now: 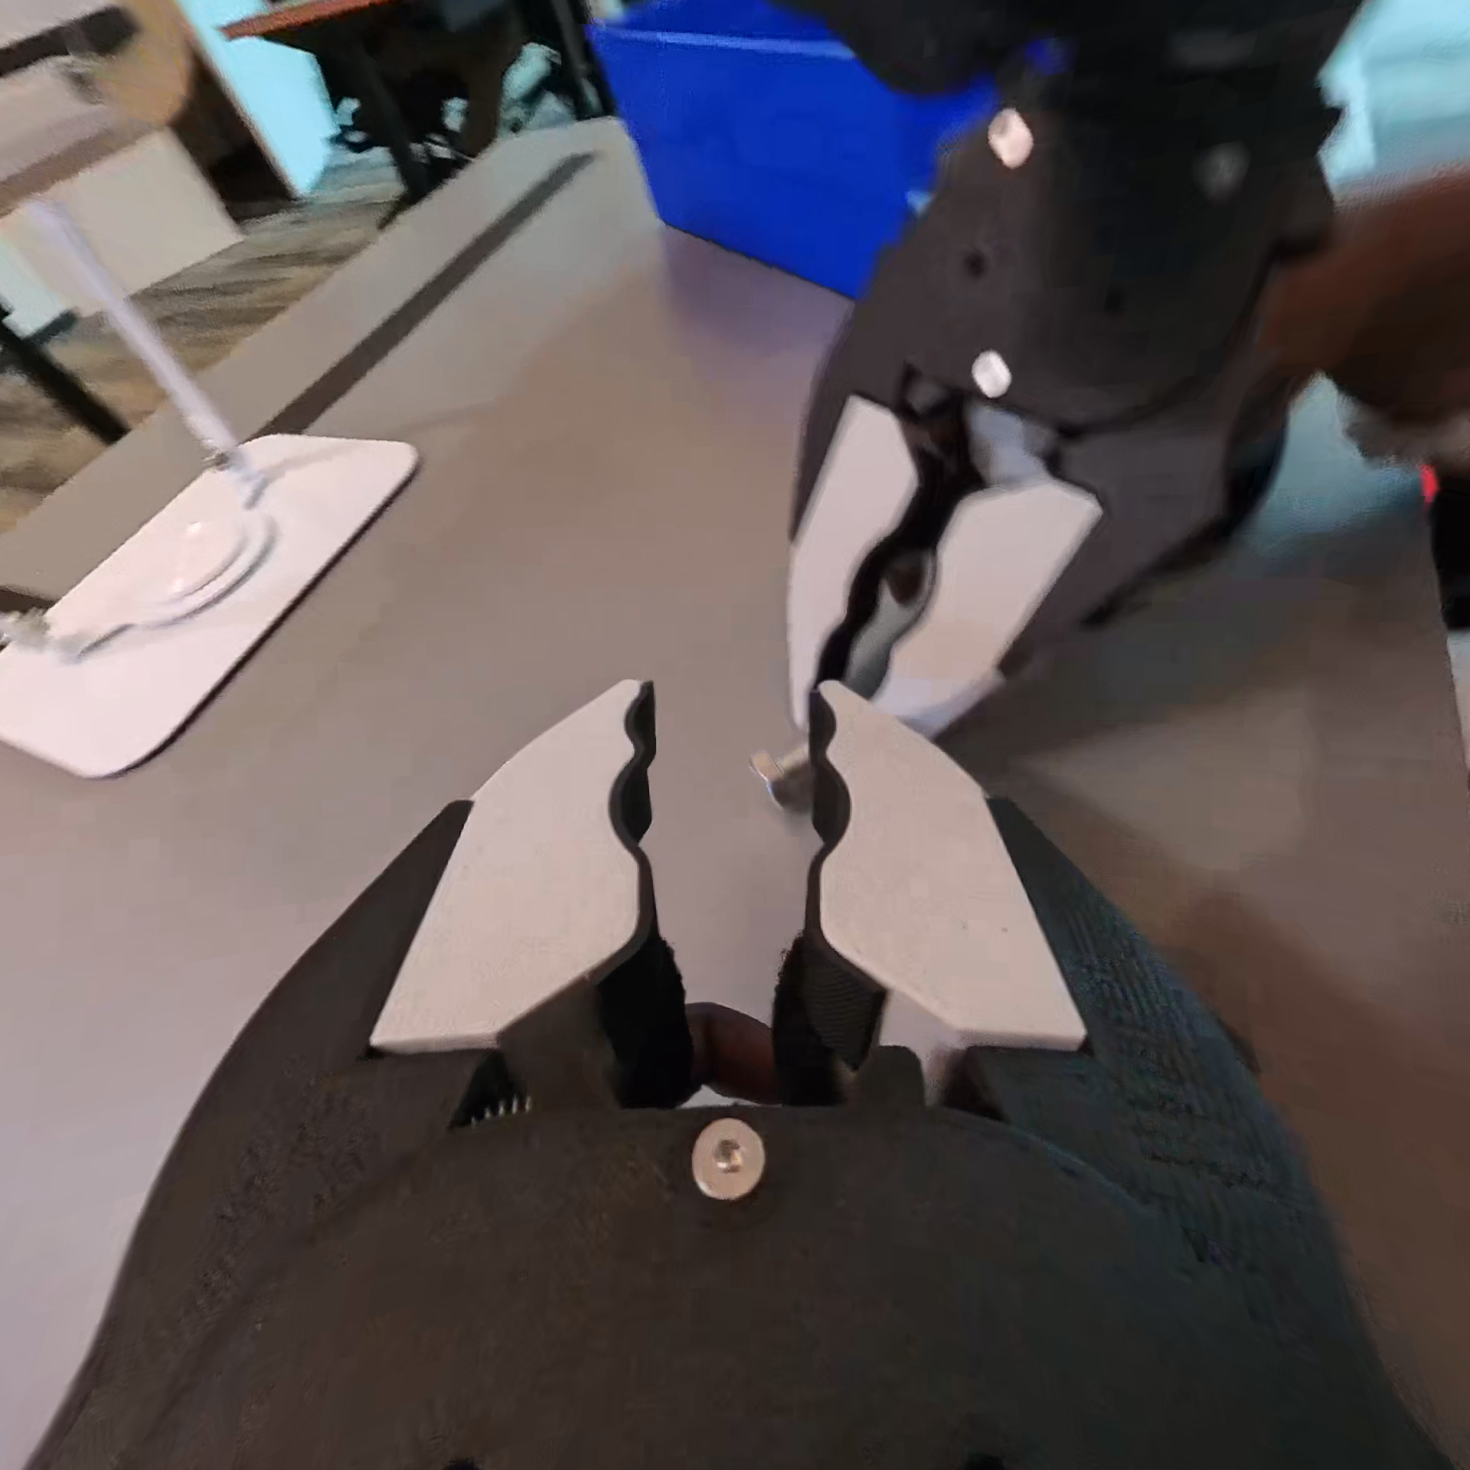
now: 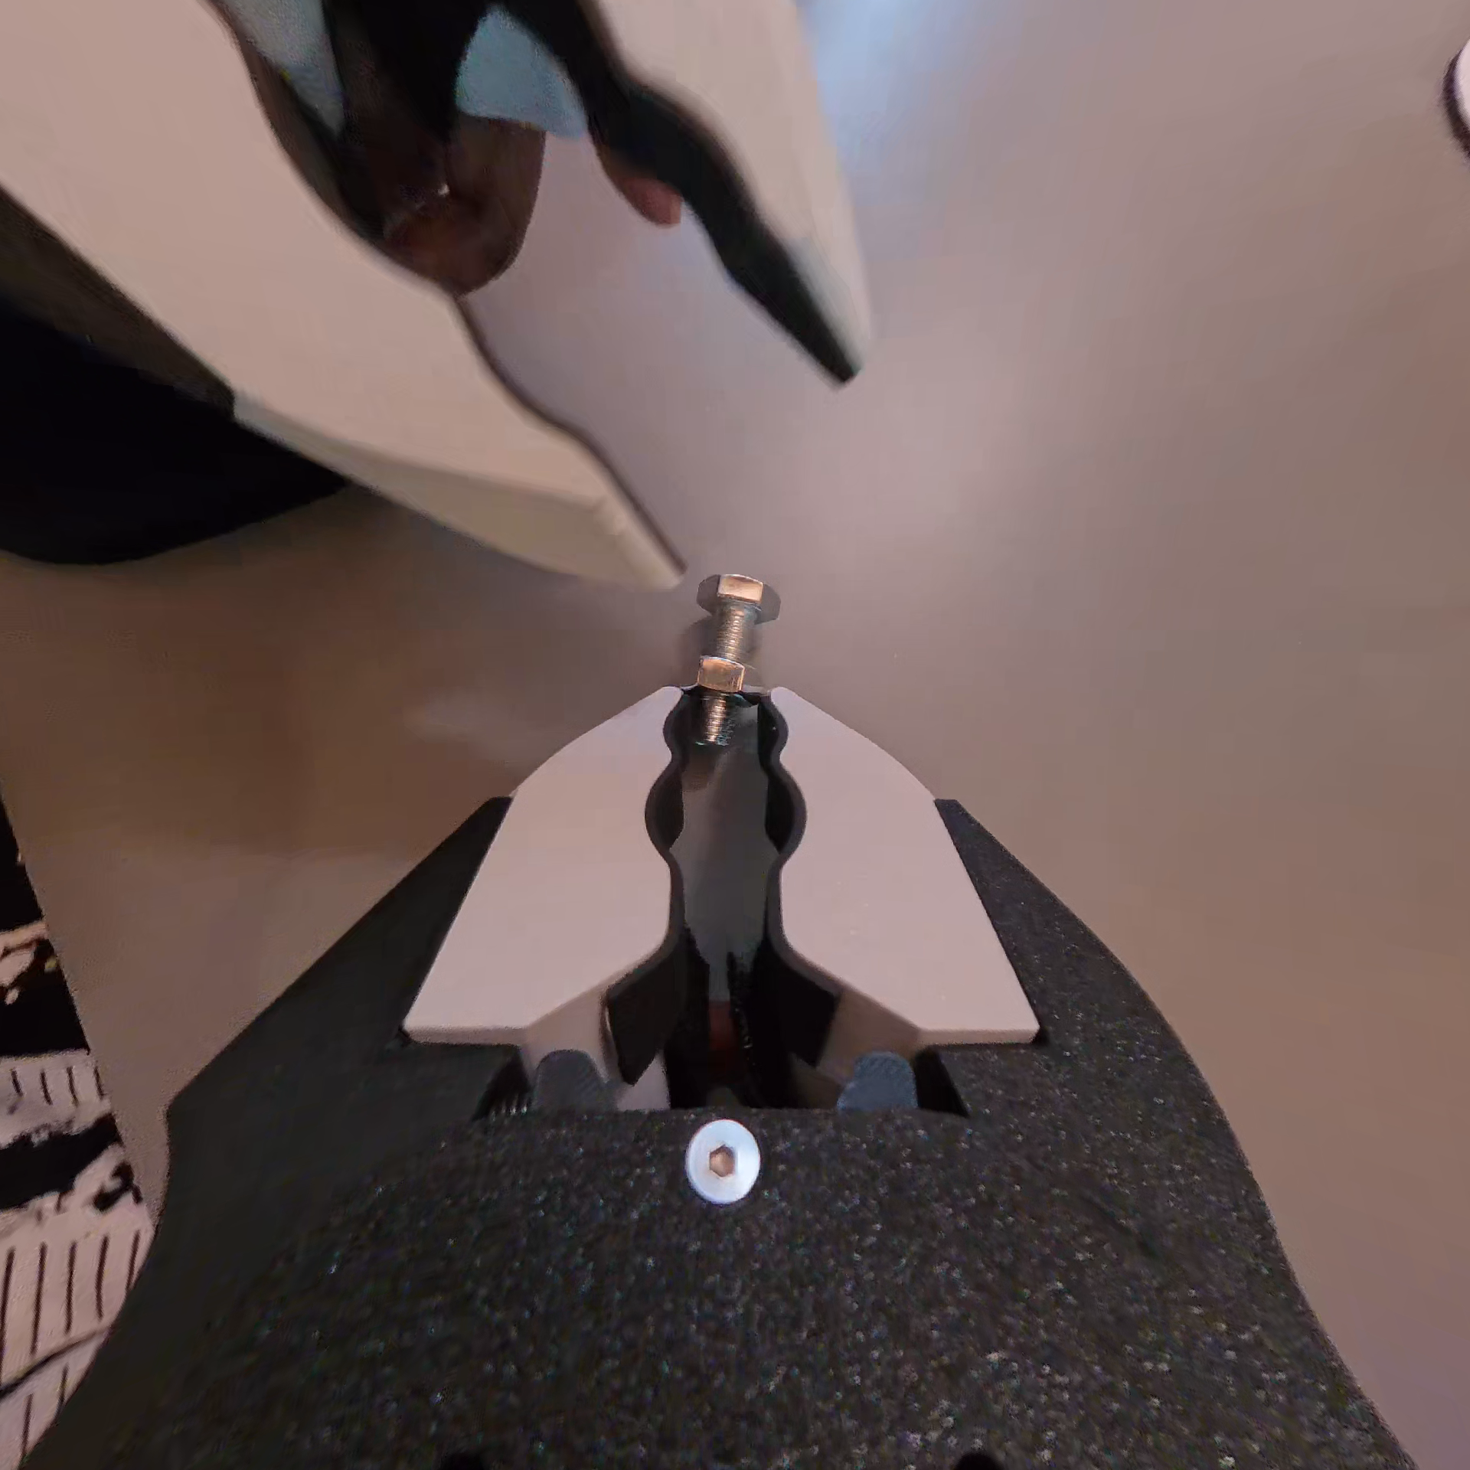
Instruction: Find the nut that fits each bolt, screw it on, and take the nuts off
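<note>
A silver bolt [image 2: 728, 628] with a nut [image 2: 720, 674] partway along its thread sticks out forward from my right gripper [image 2: 725, 700]. The jaws stand narrow around the thread end and appear shut on it. The bolt head [image 2: 736, 593] points away, close to the grey table [image 2: 1114, 557]. In the left wrist view the bolt head [image 1: 773, 773] shows just beyond my left gripper [image 1: 732, 700], which is open and empty. The right gripper [image 1: 875, 684] comes down from the upper right there. The open left gripper [image 2: 760, 469] hovers blurred just past the bolt head.
A white base plate [image 1: 239, 573] with a clear upright rod stands at the left of the table. A blue bin [image 1: 764, 159] sits at the far side. A hand [image 1: 1392, 302] holds the right gripper. Black-and-white patterned fabric [image 2: 48, 1153] is at the table's near left. Across from one pair of fingers to the other is roughly 6 cm. Both grippers' tips are roughly 30 cm from the white base plate [image 1: 239, 573].
</note>
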{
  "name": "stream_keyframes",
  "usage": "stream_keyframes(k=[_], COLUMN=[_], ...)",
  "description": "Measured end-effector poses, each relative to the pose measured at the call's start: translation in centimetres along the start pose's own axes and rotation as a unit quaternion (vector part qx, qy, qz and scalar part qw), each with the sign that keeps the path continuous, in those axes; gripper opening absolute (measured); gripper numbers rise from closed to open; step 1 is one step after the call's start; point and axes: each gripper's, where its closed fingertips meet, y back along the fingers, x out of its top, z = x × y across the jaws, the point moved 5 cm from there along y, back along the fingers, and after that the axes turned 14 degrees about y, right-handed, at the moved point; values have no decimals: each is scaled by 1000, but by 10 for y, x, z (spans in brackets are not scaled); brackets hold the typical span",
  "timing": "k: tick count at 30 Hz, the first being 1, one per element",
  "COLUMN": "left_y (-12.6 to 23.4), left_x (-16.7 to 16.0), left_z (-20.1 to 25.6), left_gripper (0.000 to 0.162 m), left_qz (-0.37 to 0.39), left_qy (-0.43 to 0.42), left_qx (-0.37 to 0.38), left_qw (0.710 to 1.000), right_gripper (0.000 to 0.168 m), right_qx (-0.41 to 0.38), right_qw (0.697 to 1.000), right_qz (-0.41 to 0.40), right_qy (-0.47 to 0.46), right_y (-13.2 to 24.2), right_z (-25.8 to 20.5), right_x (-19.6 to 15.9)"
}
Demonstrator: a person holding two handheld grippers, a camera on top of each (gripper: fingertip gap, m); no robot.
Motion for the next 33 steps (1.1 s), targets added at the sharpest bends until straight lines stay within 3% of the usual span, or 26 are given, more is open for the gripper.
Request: stream_keyframes(k=[5, 10, 22, 26, 28, 31, 33], left_y=[-13, -23, -31, -32, -30, -22, -11], left_x=[-18, -22, -26, -24, -20, -4, 14], left_z=[18, 35, 34, 31, 27, 21, 15], left_gripper=[39, 39, 22, 22, 21, 21, 21], left_qz=[-61, -62, -98, -101, -86, -19, 58], left_qy=[-177, -304, -369, -354, -296, -134, -22], left_qx=[16, 42, 100, 114, 114, 62, 23], left_qw=[982, 950, 919, 923, 944, 989, 998], right_gripper=[16, 16, 16, 16, 18, 43, 54], right_qx=[57, 111, 122, 114, 90, 48, 10], right_qw=[998, 991, 988, 990, 995, 988, 957], right_qz=[-6, -47, -73, -65, -25, 147, 288], right_qy=[40, 66, 55, 47, 38, 8, -34], right_y=[25, 36, 36, 37, 43, 65, 83], right_z=[-4, -7, -5, -1, 4, 15, 24], right_x=[-1, 1, 7, 10, 17, 40, 52])
